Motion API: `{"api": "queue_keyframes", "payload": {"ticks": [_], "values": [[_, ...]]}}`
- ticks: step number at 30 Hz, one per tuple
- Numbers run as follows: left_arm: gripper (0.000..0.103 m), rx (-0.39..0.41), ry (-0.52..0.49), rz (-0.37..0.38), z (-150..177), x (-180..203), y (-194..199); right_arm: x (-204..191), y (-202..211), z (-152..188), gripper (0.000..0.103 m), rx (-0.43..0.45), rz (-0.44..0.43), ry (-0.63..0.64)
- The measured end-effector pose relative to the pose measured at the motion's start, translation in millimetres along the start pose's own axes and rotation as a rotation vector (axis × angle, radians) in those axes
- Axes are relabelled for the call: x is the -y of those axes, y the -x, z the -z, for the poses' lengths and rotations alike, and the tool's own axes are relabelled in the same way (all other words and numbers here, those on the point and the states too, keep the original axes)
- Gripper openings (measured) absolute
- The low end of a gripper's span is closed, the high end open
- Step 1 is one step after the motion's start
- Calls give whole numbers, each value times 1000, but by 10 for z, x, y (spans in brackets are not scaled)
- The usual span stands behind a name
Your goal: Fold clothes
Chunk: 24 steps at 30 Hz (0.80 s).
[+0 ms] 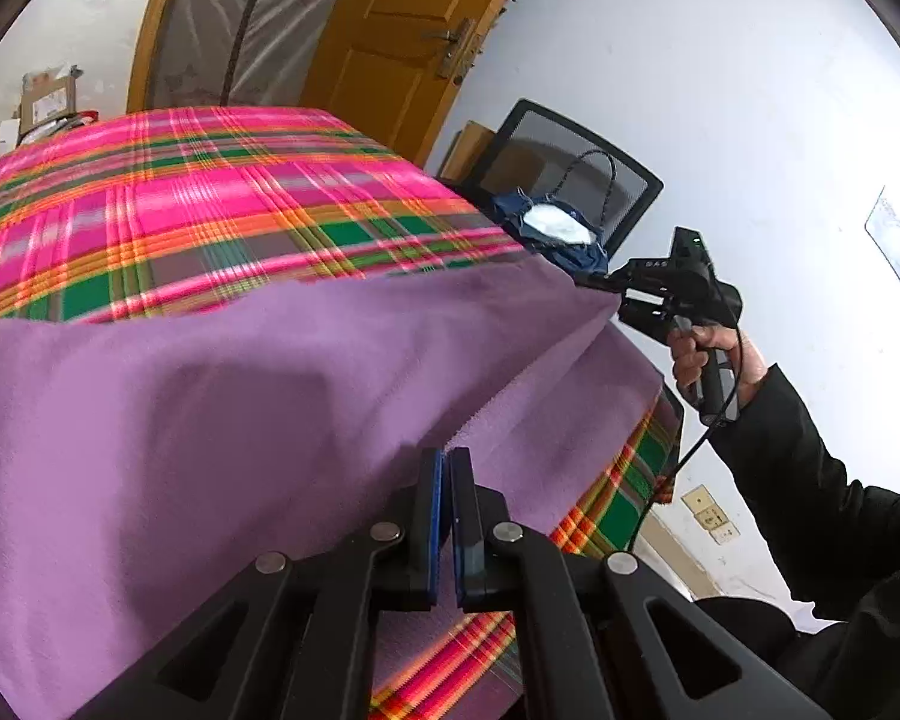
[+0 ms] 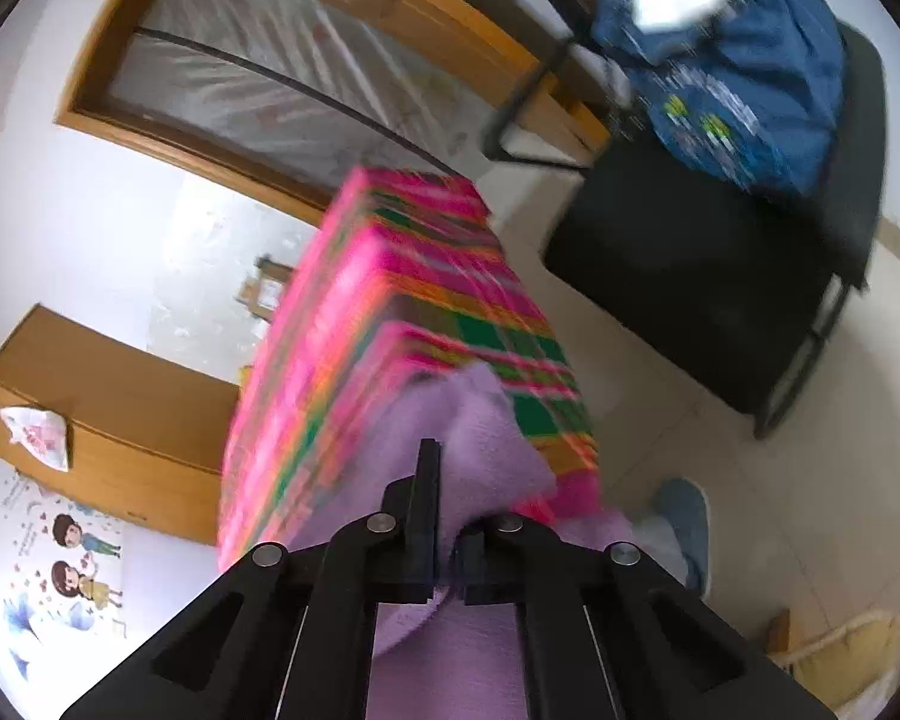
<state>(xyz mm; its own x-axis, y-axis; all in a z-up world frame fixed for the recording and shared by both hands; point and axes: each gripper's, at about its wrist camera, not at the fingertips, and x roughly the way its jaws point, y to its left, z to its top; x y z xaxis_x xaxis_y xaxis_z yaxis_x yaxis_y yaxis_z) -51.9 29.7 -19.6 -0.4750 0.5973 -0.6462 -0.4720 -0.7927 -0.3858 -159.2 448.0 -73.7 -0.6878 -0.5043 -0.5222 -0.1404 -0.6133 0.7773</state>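
A room in a home is shown, likely a bedroom. A bed covered with a pink, green and orange plaid blanket (image 1: 222,210) is seen beside a wooden door (image 1: 390,42) with a metal handle. A low wooden cabinet (image 2: 108,414) is set against a white wall, on which cartoon stickers (image 2: 72,564) are stuck. A black chair (image 2: 720,300) carrying a blue bag (image 2: 744,90) is placed on a tiled floor (image 2: 780,510)

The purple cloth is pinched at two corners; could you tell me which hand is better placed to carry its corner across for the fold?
Probably the right gripper: it holds its corner of the purple cloth raised, clear of the plaid bed.
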Motion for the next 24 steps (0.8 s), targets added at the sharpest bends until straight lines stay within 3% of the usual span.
{"api": "queue_keyframes", "payload": {"ticks": [8, 11, 13, 17, 24], "values": [[2, 152, -2, 6, -274, 16, 542, -902, 596, -149, 3, 138, -184, 169], [2, 206, -21, 15, -362, 113, 747, -1118, 850, -110, 3, 187, -243, 222], [2, 220, -46, 37, -354, 220, 824, -1146, 980, -39, 3, 210, -238, 241], [3, 159, -77, 78, -213, 347, 646, -670, 1037, 176, 3, 199, -171, 156], [2, -102, -1, 93, 222, 197, -92, 557, 714, 647, 4, 65, 1, -106]]}}
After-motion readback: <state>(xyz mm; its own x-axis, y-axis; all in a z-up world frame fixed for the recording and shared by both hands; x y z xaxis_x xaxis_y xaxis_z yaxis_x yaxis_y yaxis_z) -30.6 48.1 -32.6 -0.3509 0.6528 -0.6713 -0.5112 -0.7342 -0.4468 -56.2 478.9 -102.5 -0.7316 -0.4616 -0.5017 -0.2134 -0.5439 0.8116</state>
